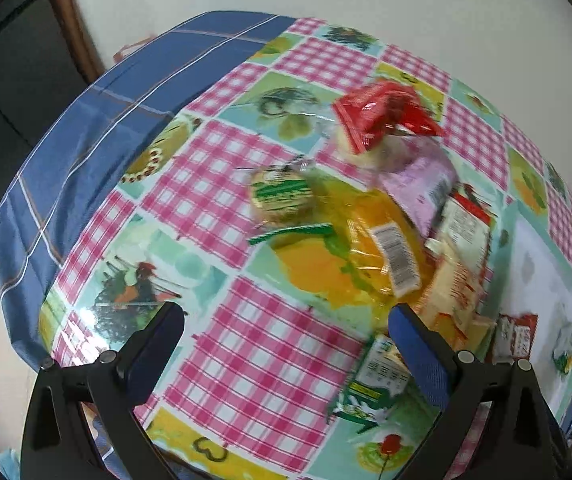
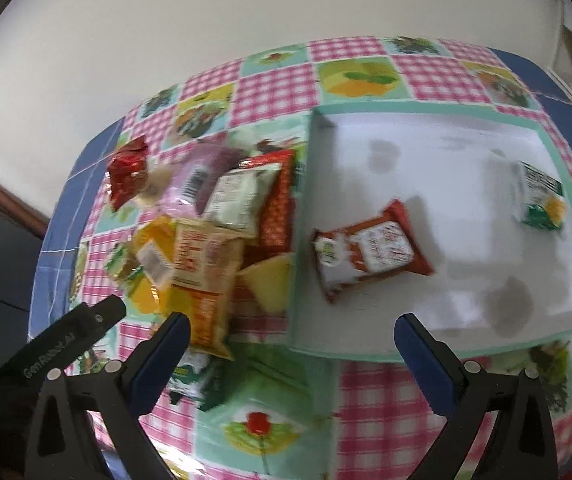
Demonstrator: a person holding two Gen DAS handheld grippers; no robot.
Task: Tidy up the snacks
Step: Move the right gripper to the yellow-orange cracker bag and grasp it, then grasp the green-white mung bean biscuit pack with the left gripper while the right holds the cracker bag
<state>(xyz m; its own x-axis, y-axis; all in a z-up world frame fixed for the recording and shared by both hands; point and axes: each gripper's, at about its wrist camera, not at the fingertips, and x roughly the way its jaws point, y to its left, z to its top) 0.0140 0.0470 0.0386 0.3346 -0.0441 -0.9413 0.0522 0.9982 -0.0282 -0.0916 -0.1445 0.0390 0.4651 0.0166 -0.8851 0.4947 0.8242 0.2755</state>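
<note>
Left wrist view: the left tongs (image 1: 286, 316) are spread wide, pinching nothing, over the checked cloth of the desk (image 1: 245, 360), and the snack pile (image 1: 386, 208) sits centre-right of frame, just past the right finger. Only this view shows the round green-striped snack (image 1: 281, 196) apart on the pile's left. Over to the right wrist view: it alone shows the white tray (image 2: 426, 140) at upper right, holding a red-and-white packet (image 2: 366, 254) and a green-and-white packet (image 2: 542, 196). The right tongs (image 2: 292, 330) gape empty; the tray's near rim lies between the fingers, the pile at left.
</note>
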